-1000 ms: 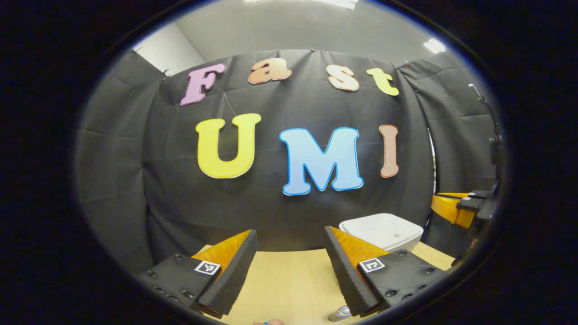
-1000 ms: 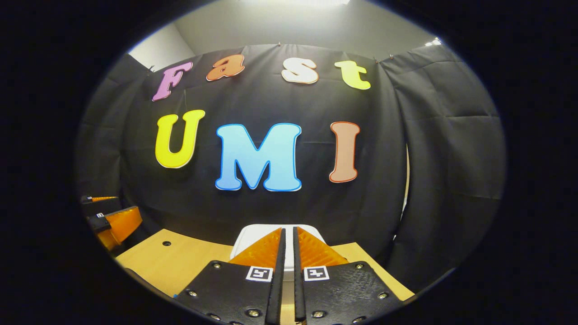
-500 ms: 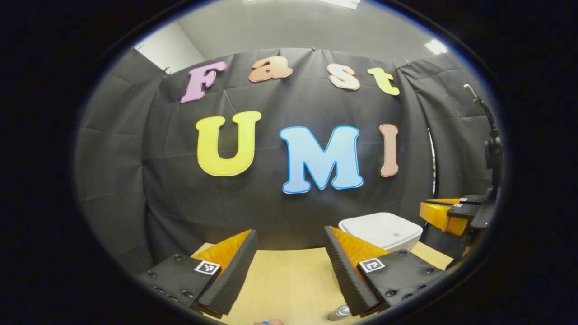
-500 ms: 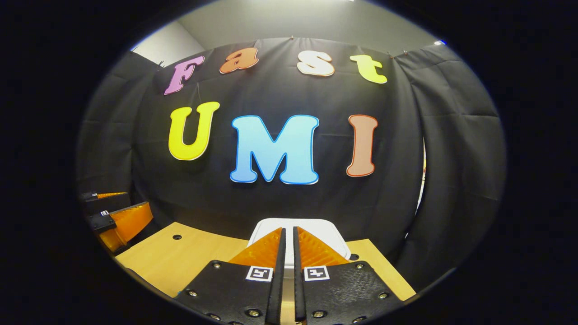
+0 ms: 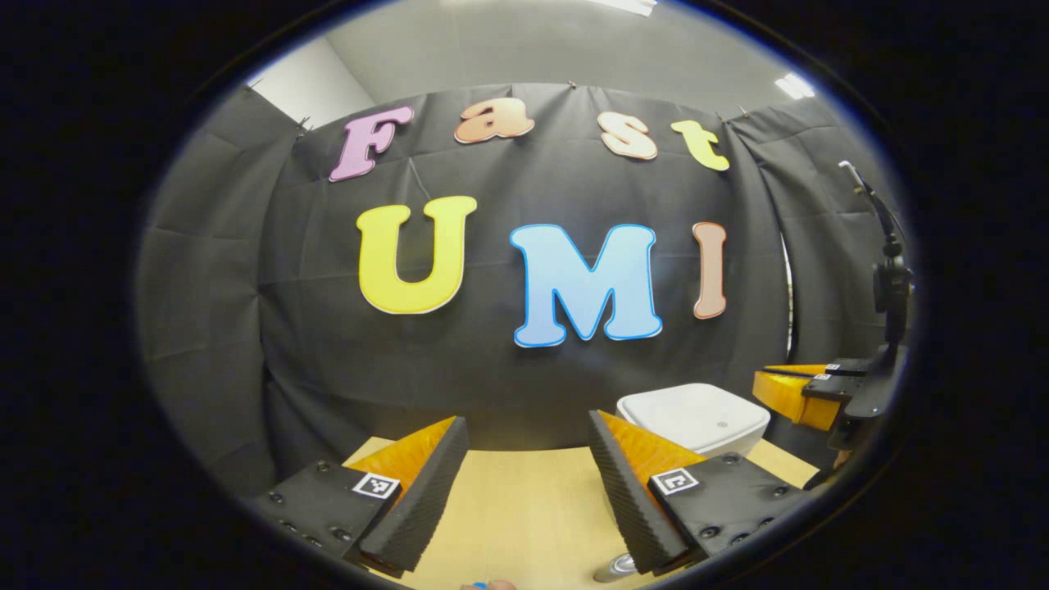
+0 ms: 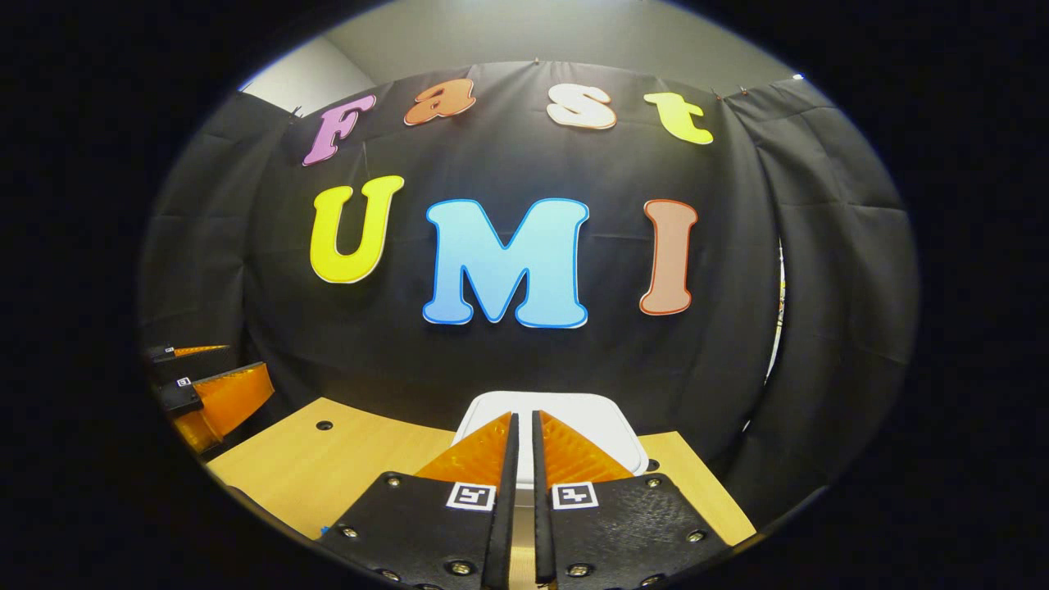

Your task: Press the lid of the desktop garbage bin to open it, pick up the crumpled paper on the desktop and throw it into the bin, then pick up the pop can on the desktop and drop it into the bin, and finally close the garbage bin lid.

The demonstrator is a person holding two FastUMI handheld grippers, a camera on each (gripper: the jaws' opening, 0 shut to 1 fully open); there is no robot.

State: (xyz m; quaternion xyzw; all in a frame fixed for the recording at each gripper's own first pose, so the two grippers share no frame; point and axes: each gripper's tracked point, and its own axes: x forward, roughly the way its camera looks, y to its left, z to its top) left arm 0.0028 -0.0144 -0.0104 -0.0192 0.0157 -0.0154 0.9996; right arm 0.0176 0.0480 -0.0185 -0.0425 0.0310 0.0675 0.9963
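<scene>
The white garbage bin [image 5: 692, 416] stands at the back right of the wooden table [image 5: 524, 508], its lid down. My left gripper [image 5: 527, 423] hangs open over the table, with nothing between its fingers. A silvery can top [image 5: 616, 567] peeks out under its right finger. In the right gripper view, my right gripper [image 6: 523, 415] is shut and empty, its tips pointing at the bin lid [image 6: 594, 414] just ahead. Whether they touch the lid is hidden. The left gripper view also catches the right gripper [image 5: 799, 393], beside the bin on the right.
Black cloth walls close the booth behind and beside the table. The tabletop [image 6: 328, 467] has a small hole [image 6: 324, 425] at the left and another [image 6: 647, 465] by the bin. In the right gripper view the left gripper [image 6: 217, 397] hovers at the far left.
My right gripper has moved in toward the bin, still shut; the lid looks larger in its view. The left gripper has barely moved and stays open.
</scene>
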